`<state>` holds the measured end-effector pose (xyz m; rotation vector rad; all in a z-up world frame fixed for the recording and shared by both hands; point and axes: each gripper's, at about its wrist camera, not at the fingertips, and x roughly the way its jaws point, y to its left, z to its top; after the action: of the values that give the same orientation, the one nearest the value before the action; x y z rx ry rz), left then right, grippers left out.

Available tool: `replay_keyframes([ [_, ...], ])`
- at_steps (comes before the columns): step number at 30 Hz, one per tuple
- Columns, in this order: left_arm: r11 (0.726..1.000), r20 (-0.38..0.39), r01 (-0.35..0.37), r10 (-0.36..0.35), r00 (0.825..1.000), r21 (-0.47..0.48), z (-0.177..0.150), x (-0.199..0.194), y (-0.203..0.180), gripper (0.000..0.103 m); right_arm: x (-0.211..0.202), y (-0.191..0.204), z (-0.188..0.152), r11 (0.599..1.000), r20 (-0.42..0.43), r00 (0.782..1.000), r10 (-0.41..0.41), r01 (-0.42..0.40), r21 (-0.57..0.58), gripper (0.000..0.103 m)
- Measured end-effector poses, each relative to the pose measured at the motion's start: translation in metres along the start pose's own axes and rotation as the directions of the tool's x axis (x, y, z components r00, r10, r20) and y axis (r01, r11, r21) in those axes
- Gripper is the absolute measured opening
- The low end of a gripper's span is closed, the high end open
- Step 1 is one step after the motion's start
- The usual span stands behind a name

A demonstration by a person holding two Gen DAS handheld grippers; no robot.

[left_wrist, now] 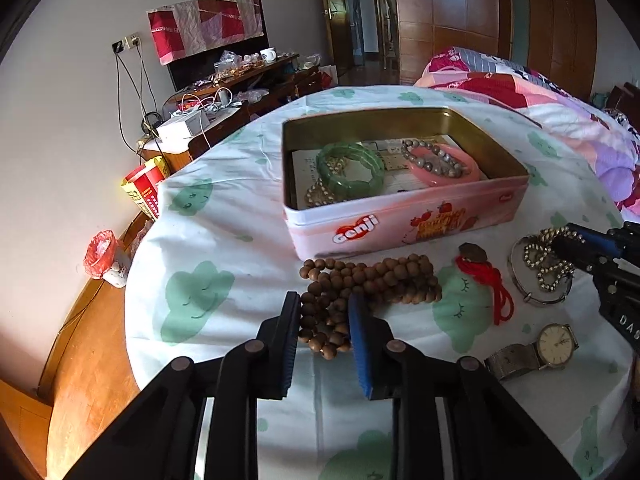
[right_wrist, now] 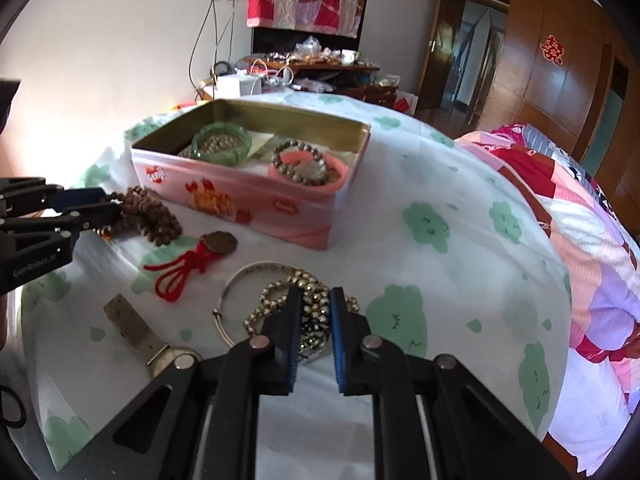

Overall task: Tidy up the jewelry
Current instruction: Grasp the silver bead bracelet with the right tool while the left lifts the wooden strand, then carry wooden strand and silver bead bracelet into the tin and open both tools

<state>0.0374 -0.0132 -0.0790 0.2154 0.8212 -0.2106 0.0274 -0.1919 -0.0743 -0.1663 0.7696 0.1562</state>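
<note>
A pink tin (left_wrist: pixel 400 224) (right_wrist: pixel 256 208) holds a green bangle (left_wrist: pixel 352 168), a pink bangle (left_wrist: pixel 444 170) and bead bracelets. In front of it lie brown wooden beads (left_wrist: pixel 368 280) (right_wrist: pixel 152 220), a red-cord pendant (left_wrist: pixel 480 276) (right_wrist: pixel 196 260), a silver bangle (right_wrist: pixel 240 280), a gold bead chain (left_wrist: pixel 548 256) (right_wrist: pixel 276 300) and a wristwatch (left_wrist: pixel 556 346). My left gripper (left_wrist: pixel 324 302) straddles the end of the wooden beads, jaws narrowed around them. My right gripper (right_wrist: pixel 316 296) straddles the gold chain, jaws narrowed around it.
The round table has a white cloth with green clouds (left_wrist: pixel 200 292). A bed with a patchwork quilt (right_wrist: pixel 580 220) stands to the right. A cluttered wooden cabinet (left_wrist: pixel 224 92) stands behind, and a wooden floor edge (left_wrist: pixel 92 340) lies to the left.
</note>
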Motion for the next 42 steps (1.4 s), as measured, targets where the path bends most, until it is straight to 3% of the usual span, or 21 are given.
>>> replay_keyframes([
  [3, 1.0, 0.018, -0.006, 0.007, 1.0, -0.008, 0.002, -0.008, 0.005, 0.022, -0.012, -0.005, 0.005, 1.0, 0.045, 0.999, 0.015, -0.016, 0.025, 0.016],
  [4, 1.0, 0.026, -0.009, 0.01, 1.0, -0.009, 0.003, -0.011, 0.007, 0.006, -0.018, -0.007, 0.008, 0.999, 0.067, 0.998, 0.018, -0.02, 0.037, 0.016],
  [16, 1.0, 0.026, 0.006, -0.005, 1.0, -0.016, 0.005, -0.017, 0.013, 0.007, -0.042, -0.018, 0.022, 0.997, 0.143, 0.99, 0.009, -0.02, 0.074, 0.016],
  [42, 1.0, 0.168, -0.008, 0.009, 0.986, -0.009, 0.045, -0.072, 0.022, 0.007, -0.048, -0.026, 0.024, 0.997, 0.157, 0.988, -0.001, -0.011, 0.078, 0.016],
])
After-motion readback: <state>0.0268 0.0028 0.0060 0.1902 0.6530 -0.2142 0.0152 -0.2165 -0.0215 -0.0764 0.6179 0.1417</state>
